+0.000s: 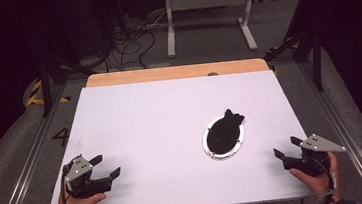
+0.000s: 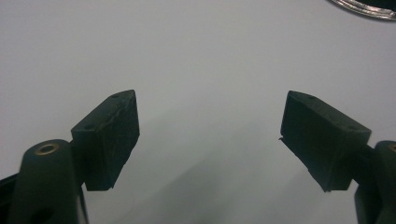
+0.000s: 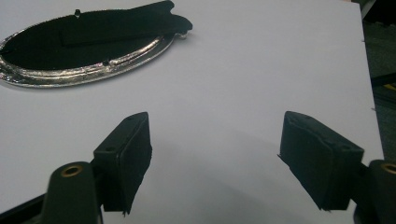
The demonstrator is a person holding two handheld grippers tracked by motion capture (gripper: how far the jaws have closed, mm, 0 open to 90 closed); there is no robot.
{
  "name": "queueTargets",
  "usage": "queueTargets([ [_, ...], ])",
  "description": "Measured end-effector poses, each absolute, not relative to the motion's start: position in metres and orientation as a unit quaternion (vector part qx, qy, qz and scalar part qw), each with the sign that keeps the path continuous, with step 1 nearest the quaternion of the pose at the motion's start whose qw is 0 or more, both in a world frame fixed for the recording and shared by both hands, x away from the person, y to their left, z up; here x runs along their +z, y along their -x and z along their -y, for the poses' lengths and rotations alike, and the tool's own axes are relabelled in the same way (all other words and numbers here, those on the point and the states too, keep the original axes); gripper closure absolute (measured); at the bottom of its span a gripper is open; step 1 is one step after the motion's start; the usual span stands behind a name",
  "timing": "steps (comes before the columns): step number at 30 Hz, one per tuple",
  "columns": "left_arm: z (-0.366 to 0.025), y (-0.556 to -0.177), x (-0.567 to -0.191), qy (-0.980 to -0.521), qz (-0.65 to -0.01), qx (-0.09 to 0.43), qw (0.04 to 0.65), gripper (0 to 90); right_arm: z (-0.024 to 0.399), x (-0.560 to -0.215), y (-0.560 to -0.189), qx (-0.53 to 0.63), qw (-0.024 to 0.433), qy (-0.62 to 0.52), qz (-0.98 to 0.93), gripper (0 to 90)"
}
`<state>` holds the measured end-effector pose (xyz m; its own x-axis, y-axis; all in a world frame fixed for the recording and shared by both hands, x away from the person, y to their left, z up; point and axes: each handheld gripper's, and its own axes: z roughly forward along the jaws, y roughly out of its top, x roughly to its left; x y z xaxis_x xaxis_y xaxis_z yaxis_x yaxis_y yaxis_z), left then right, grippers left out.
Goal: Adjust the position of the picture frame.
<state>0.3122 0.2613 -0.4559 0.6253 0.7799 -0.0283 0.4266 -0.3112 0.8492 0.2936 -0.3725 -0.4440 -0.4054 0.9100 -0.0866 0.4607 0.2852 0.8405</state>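
Nearest the person, both hands sit at the table's near edge w/ nothing in them. The left gripper point(image 1: 106, 167), a black two-jaw tool w/ a grey three-cornered plate on top, rests low at the near-left corner of the white rectangular table sheet point(image 1: 145, 115); its jaws stand wide apart, and the left gripper view has just bare white sheet between the black pads point(image 2: 112, 135). The right gripper point(image 1: 286, 148), same build, is at the near-right corner, jaws likewise spread w/ nothing between them; its own view looks across the sheet toward the work item.

Mid-table, a bit right of centre and well apart from both grippers, lies the shiny silver oval dish point(image 1: 208, 148). On it sits a black flat piece of cloth-like material point(image 1: 224, 130), covering most of the dish's inside, w/ one end spilling past the far rim onto the sheet. In the right gripper view that dish point(image 3: 56, 77) shows a bright metal rim around the dark piece point(image 3: 112, 28); what exactly the piece is can't be told from here.

Farther off: a bare wooden strip point(image 1: 176, 72) along the table's far edge, then grey floor w/ cables and a white metal stand point(image 1: 207, 1).

Judgement on progress: neither gripper touches the dish or the black piece, so the handling looks not yet begun, or at a pause between steps. Reach, grasp, and whatever move follows all appear left to do.
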Motion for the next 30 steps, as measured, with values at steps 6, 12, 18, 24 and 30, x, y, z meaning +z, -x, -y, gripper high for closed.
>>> queueTargets([
  [6,-0.261,-0.305,-0.452,-0.785,-0.375,0.198,0.452,21.0,0.377,-0.443,-0.295,0.389,0.290,-0.466,-0.740,31.1],
  [12,-0.264,-0.297,-0.456,-0.790,-0.376,0.204,0.439,21.7,0.371,-0.438,-0.305,0.397,0.285,-0.457,-0.743,38.5],
  [18,-0.271,-0.291,-0.455,-0.779,-0.395,0.210,0.440,23.2,0.362,-0.432,-0.318,0.411,0.275,-0.435,-0.752,74.1],
  [24,-0.275,-0.284,-0.456,-0.777,-0.399,0.212,0.439,25.9,0.351,-0.424,-0.340,0.416,0.272,-0.436,-0.750,90.0],
  [30,-0.271,-0.281,-0.458,-0.797,-0.377,0.206,0.425,37.6,0.335,-0.429,-0.366,0.405,0.262,-0.433,-0.761,90.0],
])
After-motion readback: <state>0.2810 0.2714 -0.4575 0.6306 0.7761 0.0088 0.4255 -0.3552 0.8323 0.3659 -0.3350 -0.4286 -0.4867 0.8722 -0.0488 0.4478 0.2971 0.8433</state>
